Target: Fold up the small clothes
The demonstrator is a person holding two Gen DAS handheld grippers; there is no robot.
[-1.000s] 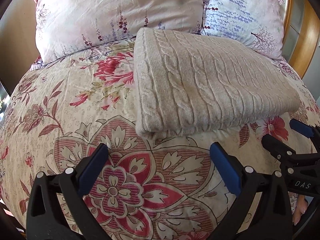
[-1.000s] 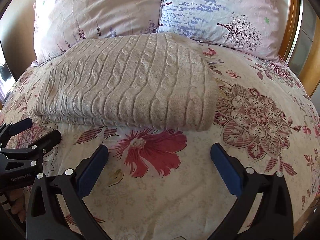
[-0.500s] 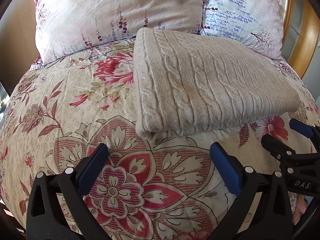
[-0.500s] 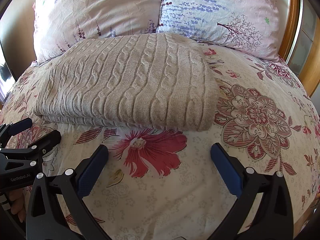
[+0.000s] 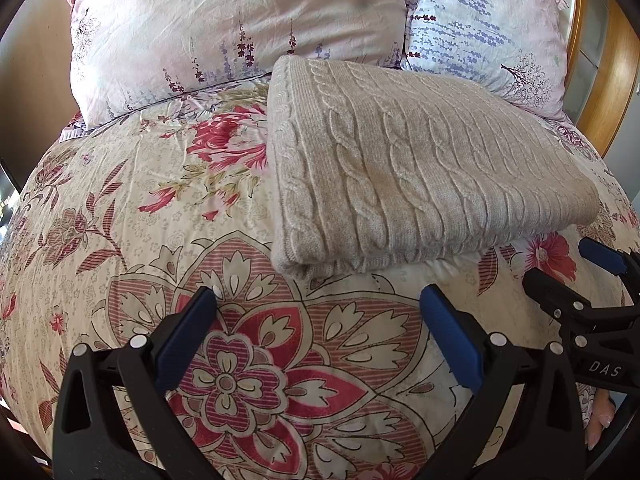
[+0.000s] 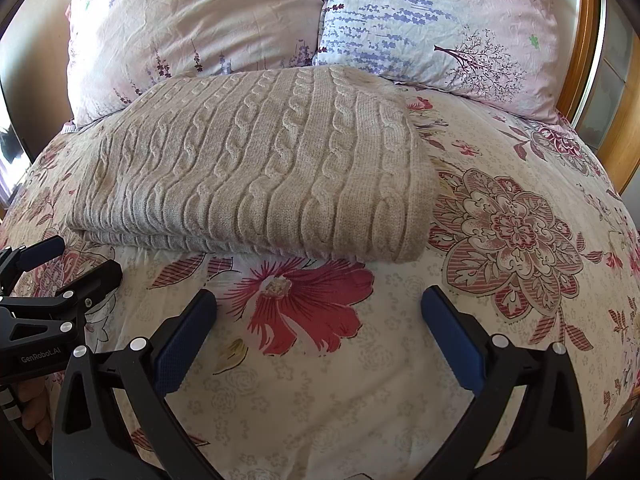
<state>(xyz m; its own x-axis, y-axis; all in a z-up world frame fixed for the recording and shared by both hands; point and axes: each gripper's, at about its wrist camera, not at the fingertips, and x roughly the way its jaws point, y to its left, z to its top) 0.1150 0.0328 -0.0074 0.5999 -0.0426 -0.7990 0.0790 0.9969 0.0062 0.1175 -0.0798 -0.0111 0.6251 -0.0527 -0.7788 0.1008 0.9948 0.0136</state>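
A beige cable-knit sweater (image 5: pixel 416 164) lies folded into a neat rectangle on the floral bedspread (image 5: pixel 132 216), just below the pillows. It also shows in the right wrist view (image 6: pixel 260 168). My left gripper (image 5: pixel 318 316) is open and empty, a little in front of the sweater's near left corner. My right gripper (image 6: pixel 318 316) is open and empty, in front of the sweater's near right edge. Each gripper shows at the side of the other's view: the right one (image 5: pixel 568 268) and the left one (image 6: pixel 68 260).
Two floral pillows (image 5: pixel 240 28) (image 6: pixel 440 28) lean at the head of the bed behind the sweater. A wooden bed frame (image 5: pixel 612 72) runs along the right side. Bare bedspread (image 6: pixel 512 232) lies to the right of the sweater.
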